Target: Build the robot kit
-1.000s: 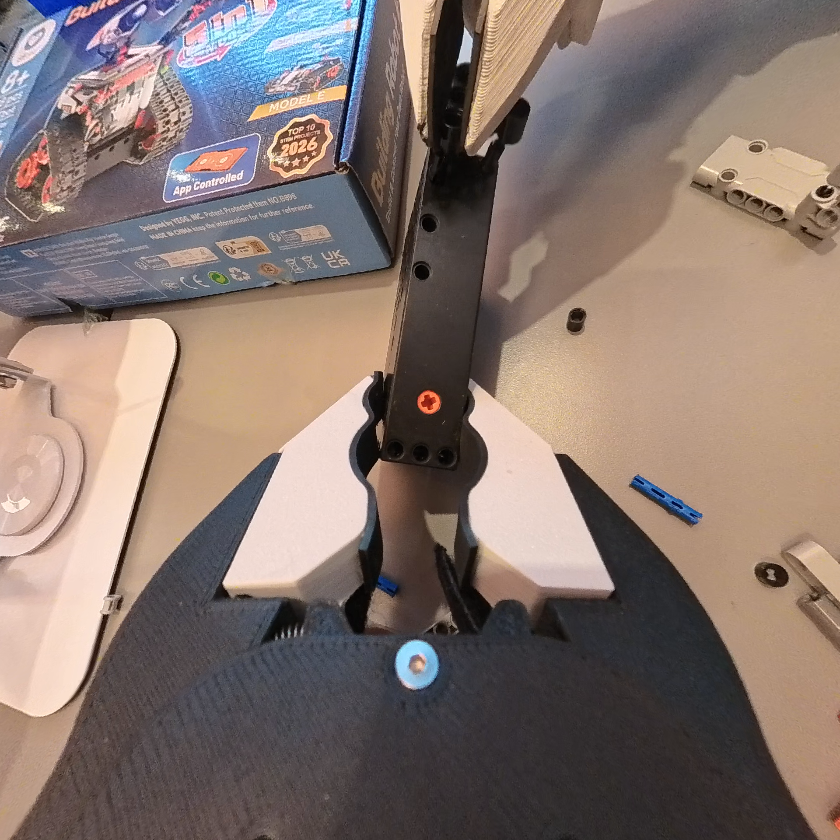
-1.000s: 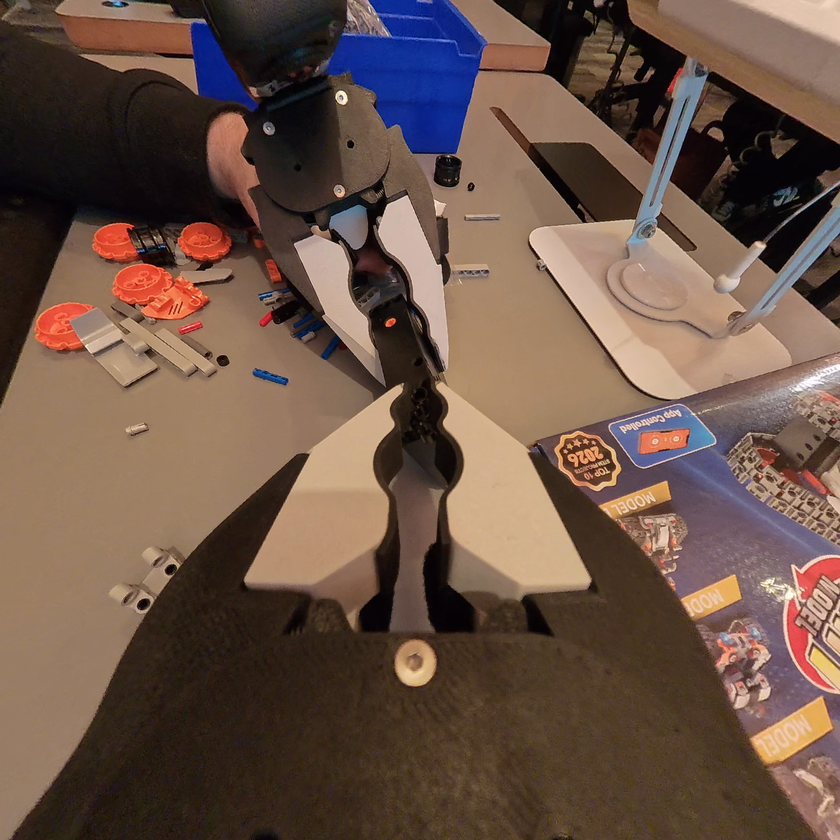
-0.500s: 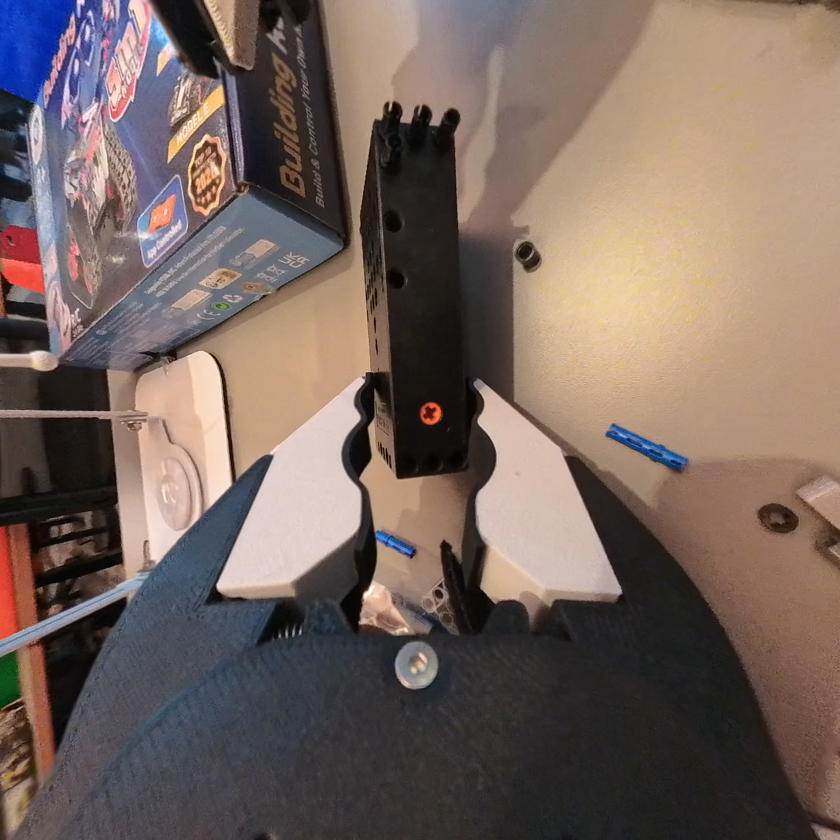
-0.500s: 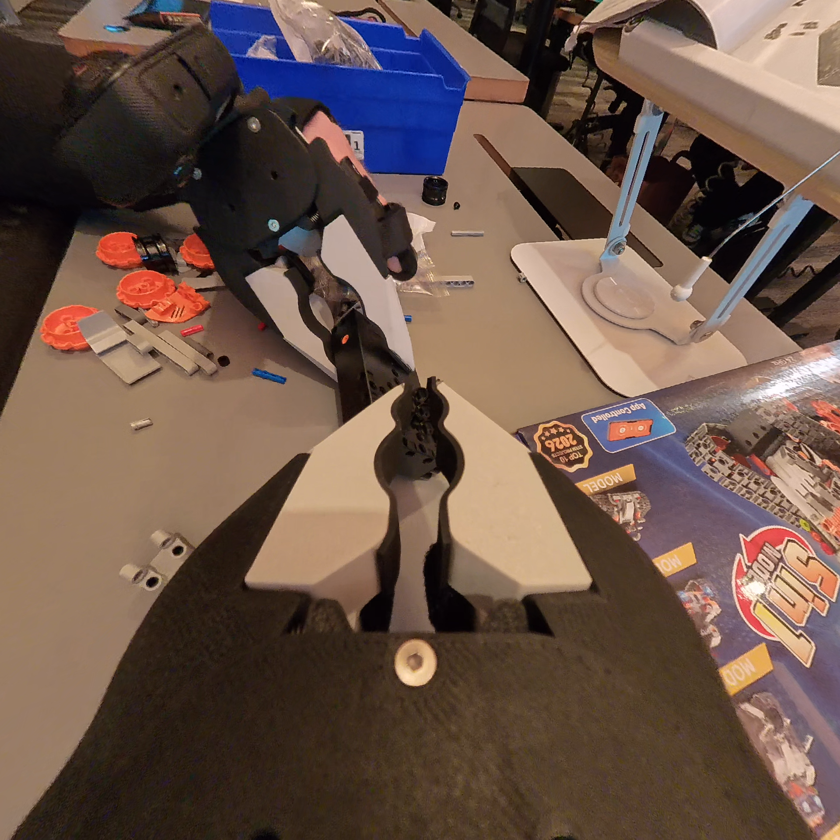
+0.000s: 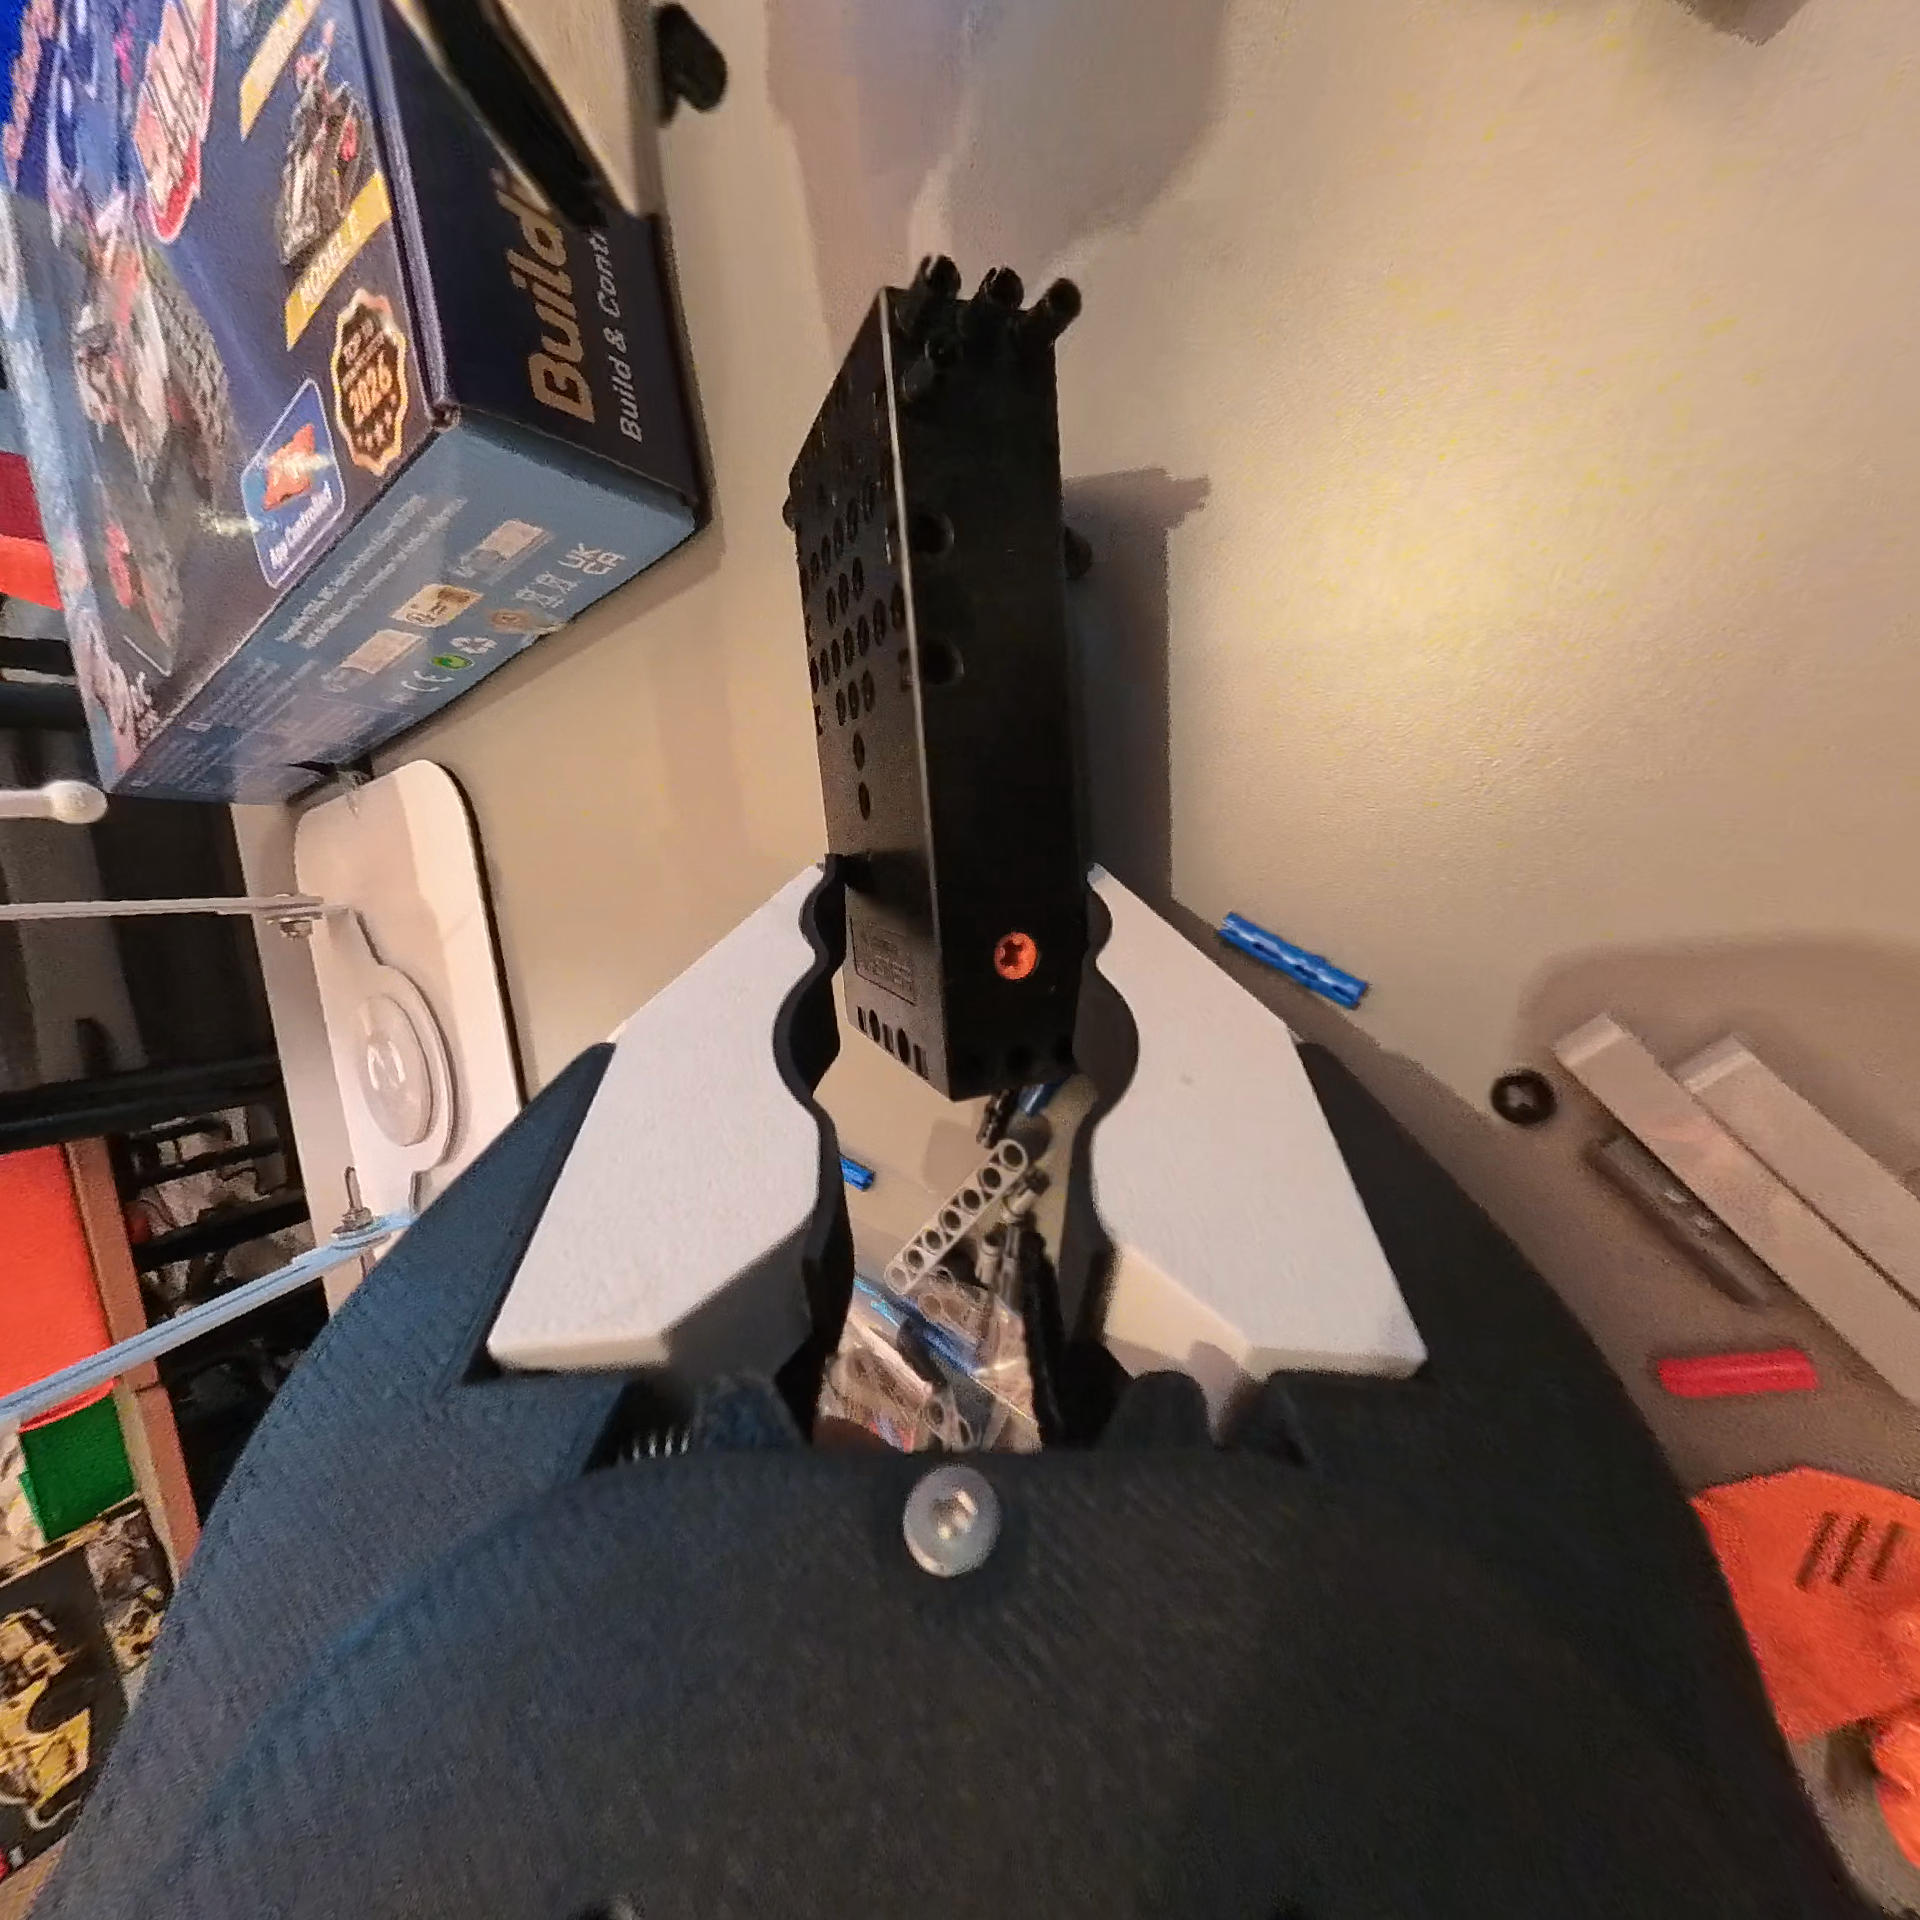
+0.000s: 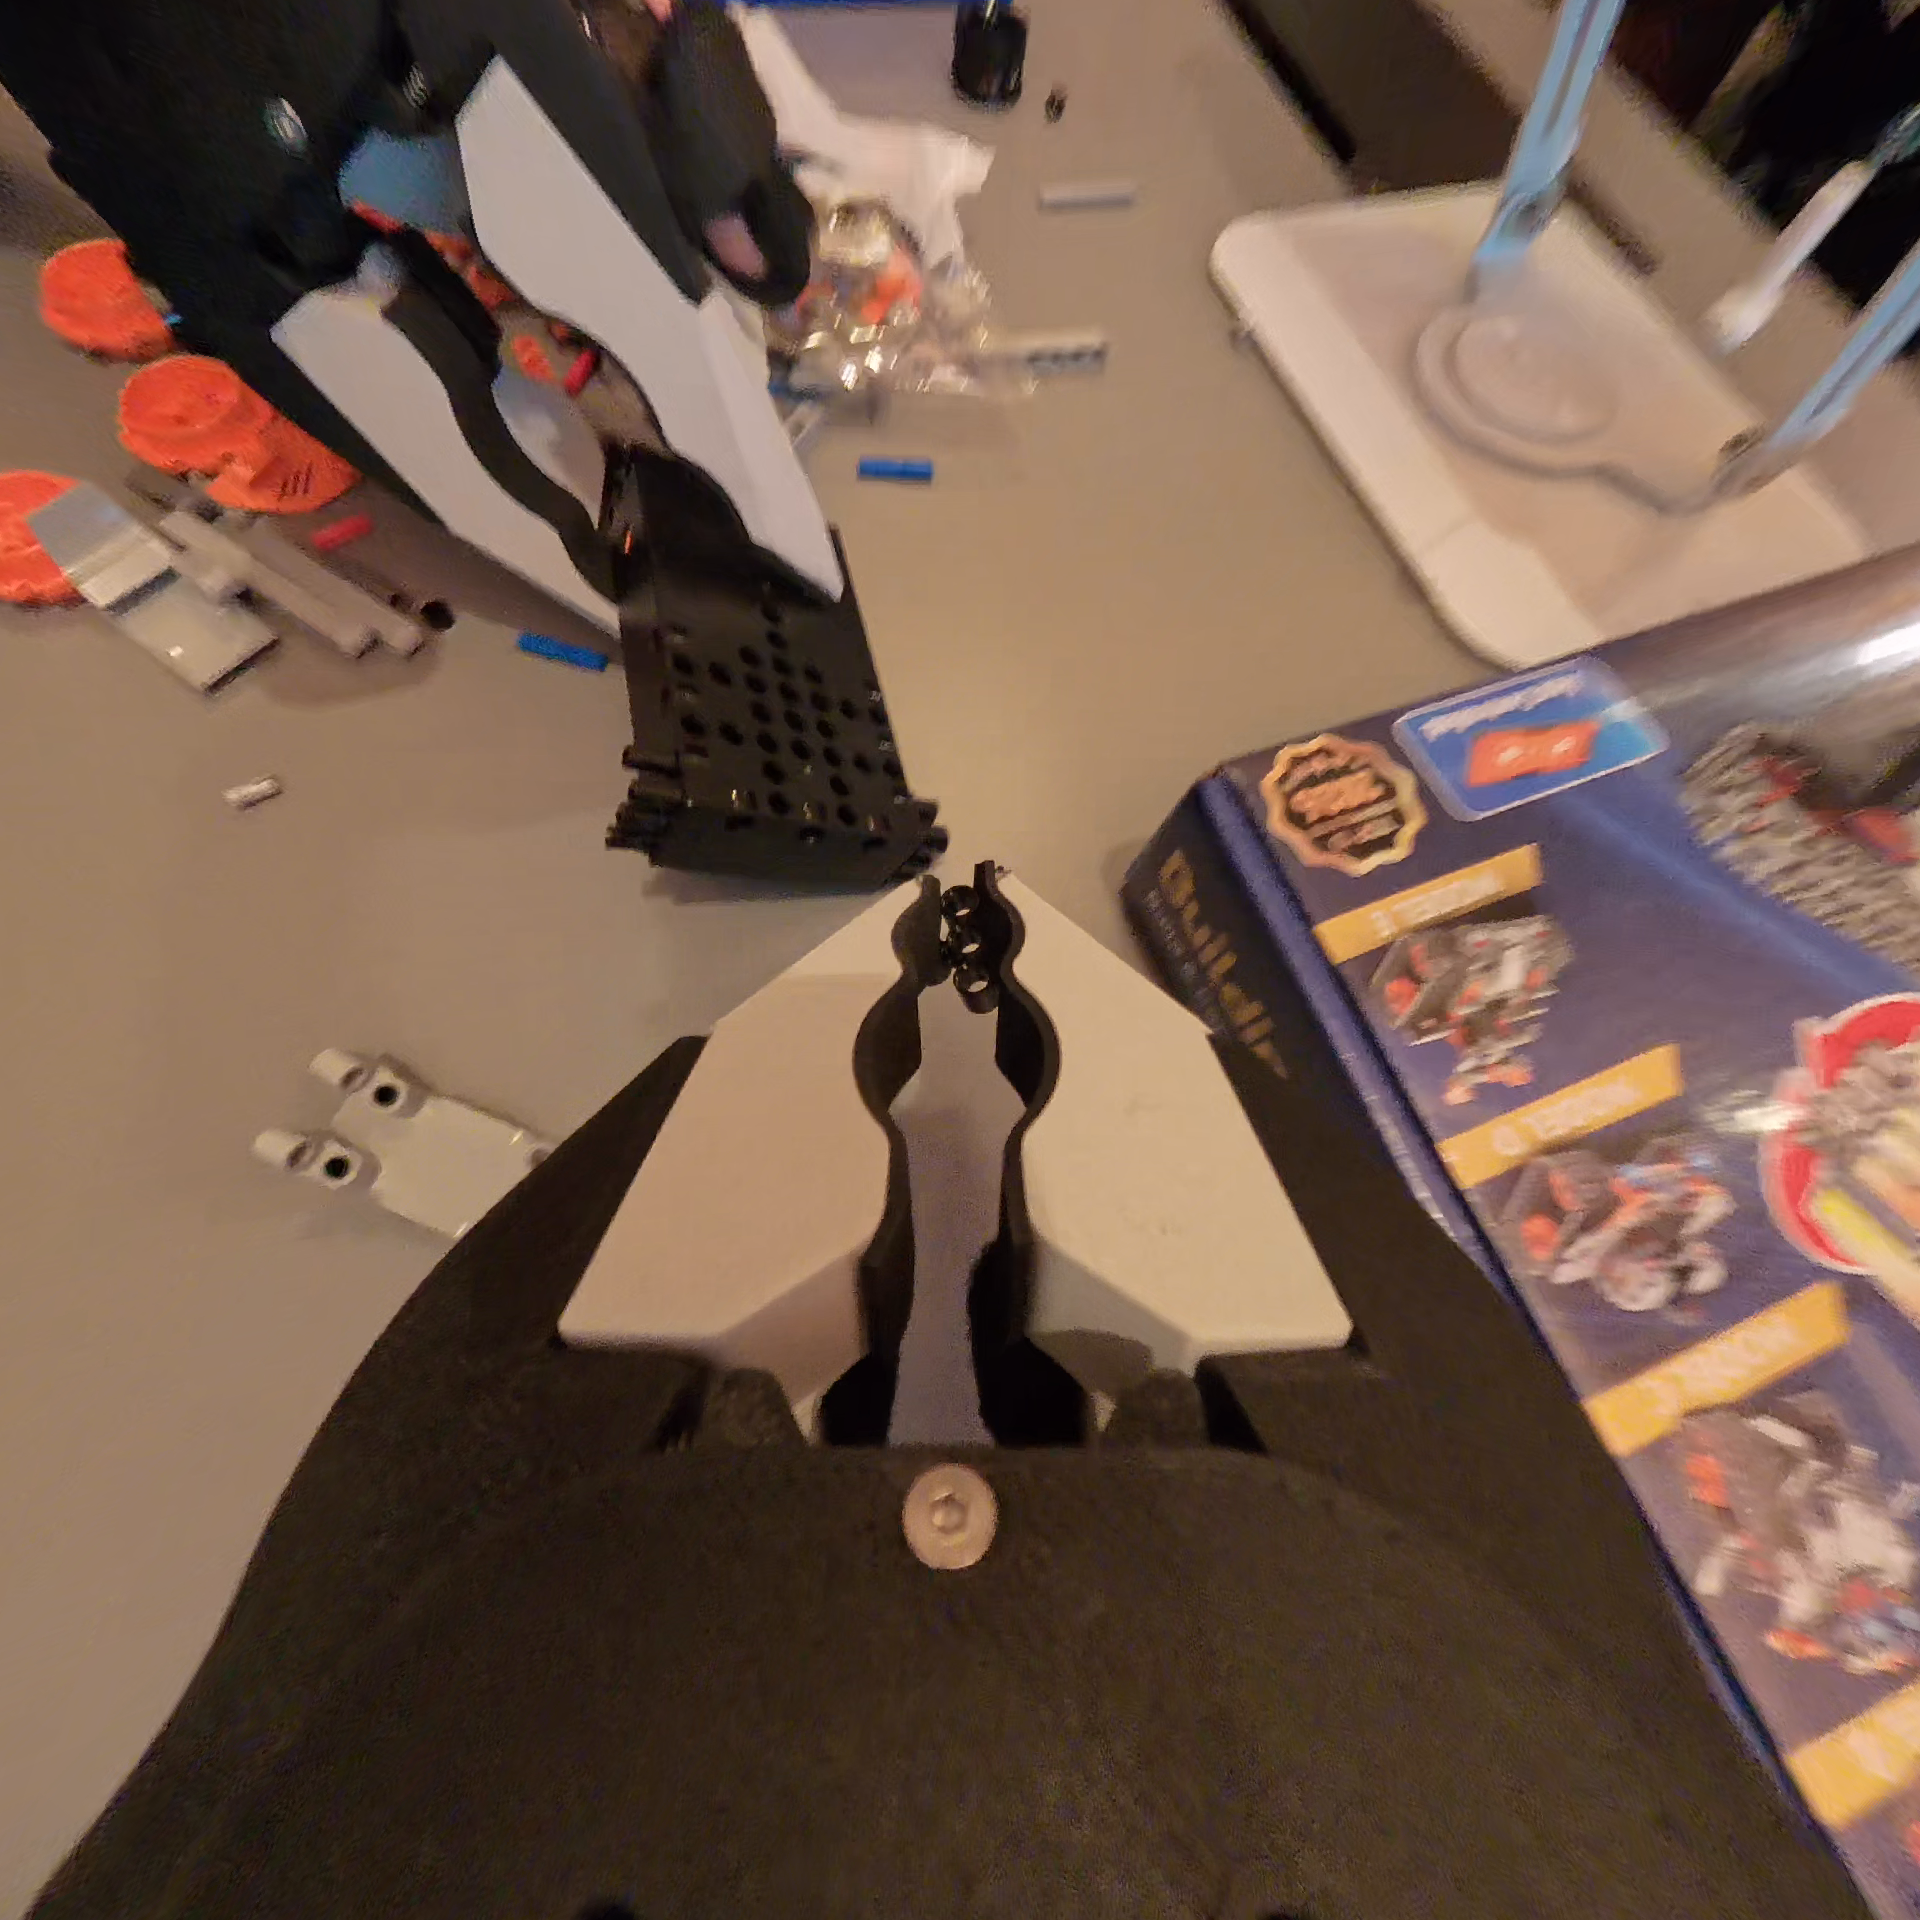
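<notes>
- Left hand-held gripper (image 5: 951,997) pinches the near end of a black perforated block (image 5: 935,665), its far end at the grey table (image 5: 1455,520).
- Right hand-held gripper (image 6: 961,940), just short of that block, is pressed together on a small black connector piece (image 6: 966,951).
- A blue box (image 6: 1558,1091) lies right.

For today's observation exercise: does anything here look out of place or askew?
Yes. The black perforated block is tilted, one end clamped in the left gripper, far end low by the grey table. Small parts lie scattered around; a blue pin lies apart.
</notes>
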### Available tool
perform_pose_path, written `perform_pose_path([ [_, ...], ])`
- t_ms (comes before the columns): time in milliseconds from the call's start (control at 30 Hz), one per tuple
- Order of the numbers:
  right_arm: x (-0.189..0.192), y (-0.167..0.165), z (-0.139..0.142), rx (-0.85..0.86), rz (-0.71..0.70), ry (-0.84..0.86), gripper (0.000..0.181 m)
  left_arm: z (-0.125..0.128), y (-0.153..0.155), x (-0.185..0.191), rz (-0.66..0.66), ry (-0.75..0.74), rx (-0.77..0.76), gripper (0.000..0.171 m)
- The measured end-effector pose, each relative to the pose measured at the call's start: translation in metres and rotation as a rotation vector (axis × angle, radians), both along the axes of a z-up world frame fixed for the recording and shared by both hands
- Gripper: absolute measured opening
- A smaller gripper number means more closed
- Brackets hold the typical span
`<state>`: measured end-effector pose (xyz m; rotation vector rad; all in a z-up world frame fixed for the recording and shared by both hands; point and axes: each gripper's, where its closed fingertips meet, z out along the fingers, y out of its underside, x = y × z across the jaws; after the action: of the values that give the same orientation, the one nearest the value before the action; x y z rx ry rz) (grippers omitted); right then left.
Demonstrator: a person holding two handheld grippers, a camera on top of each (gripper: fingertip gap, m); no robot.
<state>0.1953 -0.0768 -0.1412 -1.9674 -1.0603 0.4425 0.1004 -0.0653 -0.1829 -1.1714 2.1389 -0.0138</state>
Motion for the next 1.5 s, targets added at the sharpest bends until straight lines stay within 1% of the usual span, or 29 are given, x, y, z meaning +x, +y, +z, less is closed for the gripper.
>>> perform_pose_path([
  [67, -0.002, -0.008, -0.016, -0.103, 0.022, -0.006, 0.005, 0.000, -0.004, -0.002, 0.001, 0.008, -0.018, 0.042],
  [133, -0.001, -0.011, -0.031, -0.138, 0.035, -0.064, 0.005, 0.000, -0.008, -0.006, 0.017, 0.025, -0.052, 0.047],
  [200, -0.004, -0.015, -0.041, -0.187, 0.043, -0.082, 0.006, 0.001, -0.008, -0.011, 0.054, 0.049, -0.091, 0.058],
  [267, -0.007, -0.020, -0.051, -0.224, 0.065, -0.104, 0.006, 0.002, -0.006, -0.017, 0.083, 0.070, -0.117, 0.074],
  [300, -0.008, -0.020, -0.053, -0.223, 0.069, -0.109, 0.005, 0.003, -0.006, -0.018, 0.087, 0.067, -0.118, 0.078],
  [400, -0.010, -0.021, -0.053, -0.235, 0.068, -0.104, 0.006, 0.002, -0.013, -0.021, 0.064, 0.051, -0.153, 0.077],
  [467, -0.011, -0.024, -0.052, -0.246, 0.080, -0.096, 0.006, 0.002, -0.017, -0.022, 0.057, 0.035, -0.173, 0.081],
  [533, -0.013, -0.027, -0.050, -0.256, 0.093, -0.079, 0.010, 0.005, -0.016, -0.023, 0.063, 0.007, -0.194, 0.082],
  [600, -0.015, -0.029, -0.045, -0.259, 0.103, -0.067, 0.022, 0.012, -0.014, -0.025, 0.068, -0.027, -0.226, 0.082],
  [667, -0.017, -0.033, -0.036, -0.272, 0.111, -0.044, 0.035, 0.023, -0.006, -0.025, 0.078, -0.070, -0.229, 0.082],
  [700, -0.019, -0.036, -0.029, -0.270, 0.127, -0.038, 0.037, 0.031, 0.000, -0.025, 0.090, -0.096, -0.228, 0.082],
  [767, -0.022, -0.036, -0.005, -0.203, 0.137, -0.025, 0.038, 0.050, 0.013, -0.022, 0.104, -0.171, -0.231, 0.078],
  [833, -0.027, -0.028, 0.027, -0.116, 0.126, 0.001, 0.039, 0.074, 0.025, -0.019, 0.113, -0.247, -0.268, 0.076],
  [900, -0.028, -0.005, 0.065, 0.024, 0.059, 0.026, 0.044, 0.100, 0.046, -0.014, 0.132, -0.330, -0.249, 0.073],
  [967, -0.027, 0.023, 0.097, 0.131, 0.001, 0.029, 0.050, 0.126, 0.069, -0.007, 0.157, -0.402, -0.235, 0.073],
  [1033, -0.015, 0.068, 0.124, 0.255, -0.121, -0.026, 0.058, 0.158, 0.103, 0.000, 0.211, -0.526, -0.162, 0.070],
  [1067, -0.011, 0.089, 0.137, 0.297, -0.154, -0.033, 0.063, 0.173, 0.120, 0.003, 0.231, -0.592, -0.138, 0.068],
  [1100, -0.008, 0.111, 0.151, 0.331, -0.187, -0.016, 0.065, 0.186, 0.141, 0.004, 0.279, -0.652, -0.112, 0.063],
  [1133, -0.002, 0.134, 0.163, 0.361, -0.233, 0.000, 0.064, 0.192, 0.158, 0.005, 0.301, -0.677, -0.094, 0.062],
  [1200, 0.012, 0.179, 0.180, 0.393, -0.302, 0.008, 0.066, 0.191, 0.189, 0.009, 0.338, -0.681, -0.085, 0.062],
  [1233, 0.021, 0.200, 0.185, 0.411, -0.335, 0.000, 0.066, 0.186, 0.204, 0.010, 0.368, -0.674, -0.086, 0.065],
  [1267, 0.027, 0.219, 0.187, 0.417, -0.350, -0.014, 0.067, 0.182, 0.219, 0.010, 0.401, -0.668, -0.072, 0.070],
  [1333, 0.044, 0.254, 0.187, 0.418, -0.399, -0.044, 0.074, 0.178, 0.245, 0.005, 0.467, -0.679, -0.023, 0.069],
  [1400, 0.054, 0.276, 0.189, 0.426, -0.416, -0.032, 0.076, 0.175, 0.251, 0.005, 0.470, -0.716, -0.058, 0.070],
  [1433, 0.061, 0.285, 0.189, 0.435, -0.436, -0.038, 0.080, 0.175, 0.254, 0.004, 0.480, -0.736, -0.073, 0.068],
  [1500, 0.068, 0.293, 0.190, 0.448, -0.438, -0.035, 0.075, 0.170, 0.257, 0.002, 0.489, -0.752, -0.089, 0.068],
])
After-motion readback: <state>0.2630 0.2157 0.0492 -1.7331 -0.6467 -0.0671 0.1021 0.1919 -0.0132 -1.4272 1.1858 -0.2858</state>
